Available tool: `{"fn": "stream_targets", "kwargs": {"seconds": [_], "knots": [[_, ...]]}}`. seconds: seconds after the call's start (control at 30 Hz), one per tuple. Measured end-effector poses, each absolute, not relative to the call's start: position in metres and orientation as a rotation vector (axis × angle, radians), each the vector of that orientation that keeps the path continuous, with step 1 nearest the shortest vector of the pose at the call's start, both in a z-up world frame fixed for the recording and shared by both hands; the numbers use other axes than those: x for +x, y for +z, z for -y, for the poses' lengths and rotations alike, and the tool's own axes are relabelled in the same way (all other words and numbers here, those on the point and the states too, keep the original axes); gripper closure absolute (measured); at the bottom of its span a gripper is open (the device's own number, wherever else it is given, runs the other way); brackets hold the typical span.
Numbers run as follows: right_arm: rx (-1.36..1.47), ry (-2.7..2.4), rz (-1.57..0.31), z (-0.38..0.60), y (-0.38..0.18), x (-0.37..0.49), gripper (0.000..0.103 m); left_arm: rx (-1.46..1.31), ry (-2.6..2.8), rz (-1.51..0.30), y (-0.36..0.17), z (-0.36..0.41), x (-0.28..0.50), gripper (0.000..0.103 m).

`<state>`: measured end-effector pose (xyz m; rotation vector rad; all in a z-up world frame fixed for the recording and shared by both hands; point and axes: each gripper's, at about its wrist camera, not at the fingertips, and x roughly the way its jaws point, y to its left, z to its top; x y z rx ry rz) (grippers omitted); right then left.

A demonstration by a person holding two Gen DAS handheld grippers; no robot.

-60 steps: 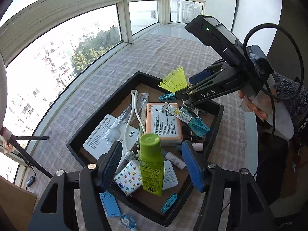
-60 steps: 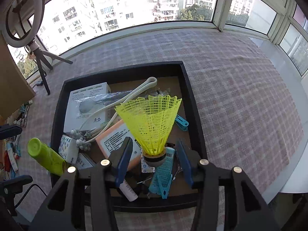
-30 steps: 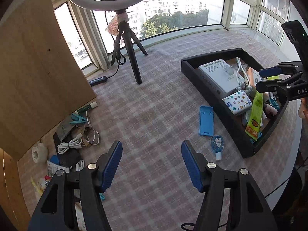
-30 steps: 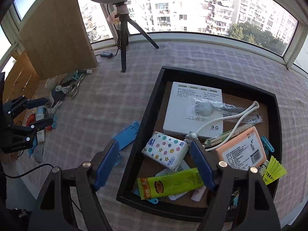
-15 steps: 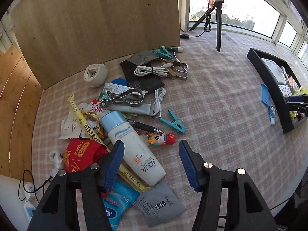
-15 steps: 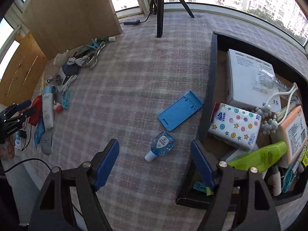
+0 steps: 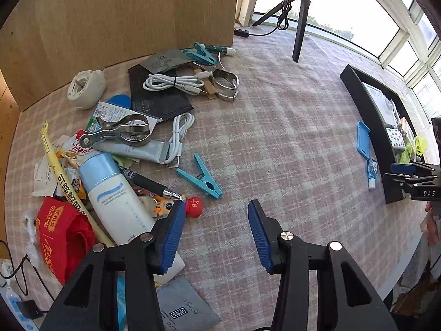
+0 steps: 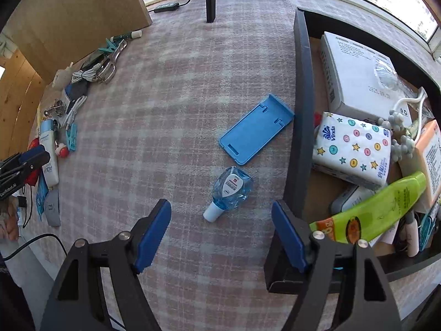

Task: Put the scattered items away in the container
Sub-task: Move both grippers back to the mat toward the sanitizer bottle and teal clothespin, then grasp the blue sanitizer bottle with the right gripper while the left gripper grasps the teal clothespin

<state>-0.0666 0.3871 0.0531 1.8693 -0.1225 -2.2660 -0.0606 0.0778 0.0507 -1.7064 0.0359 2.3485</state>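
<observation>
My left gripper [image 7: 216, 204] hangs low over the checked cloth beside a pile of scattered items. Its jaws are closing, with only cloth between them. A red charm [image 7: 194, 207] lies by the left fingertip, with a white and blue lotion bottle [image 7: 115, 193], a pen [image 7: 151, 184] and a teal clothespin [image 7: 201, 176] close by. My right gripper [image 8: 220, 204] stands open over a small blue sanitizer bottle [image 8: 231, 190], whose cap lies between the fingertips. A blue phone stand [image 8: 256, 129] lies beyond it, against the black tray [image 8: 301, 110], which holds several items.
A plywood board [image 7: 124, 13] stands behind the pile, and a tripod leg [image 7: 300, 27] rises at the back. White cables [image 7: 173, 82], a metal clip [image 7: 121, 132] and a red packet [image 7: 60, 234] lie in the pile. The table edge runs just below the tray.
Both grippers let go of their items in the tray. The left swung over to the pile, sank and narrowed its jaws. The right moved off the tray and sank over the sanitizer bottle.
</observation>
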Motion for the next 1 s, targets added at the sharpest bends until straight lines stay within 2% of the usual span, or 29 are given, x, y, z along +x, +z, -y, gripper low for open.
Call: {"fn": "stream_targets", "kwargs": {"seconds": [0.13,0.33,0.53,0.7,0.8,1.0], "knots": [[1.898,-2.256,0.168,-0.388,0.053,-0.067,0.03,-1.777,2.331,-0.024,0.036,-0.085,-0.078,0.061],[1.964,-2.209,0.234,-0.378,0.044,-0.075,0.047,-1.888,2.316,-0.026,0.019,-0.086,-0.094,0.061],[2.051,-2.221,0.273,-0.373,0.036,-0.081,0.048,-1.935,2.305,0.02,0.012,-0.083,-0.102,0.061],[2.106,-2.25,0.226,-0.364,0.027,-0.091,0.048,-1.962,2.279,0.076,0.007,-0.084,-0.103,0.061],[2.138,-2.261,0.22,-0.361,0.019,-0.095,0.054,-1.975,2.28,0.086,0.005,-0.085,-0.103,0.061],[2.138,-2.29,0.195,-0.35,0.017,-0.103,0.057,-1.999,2.306,0.043,-0.003,-0.094,-0.119,0.061]]}}
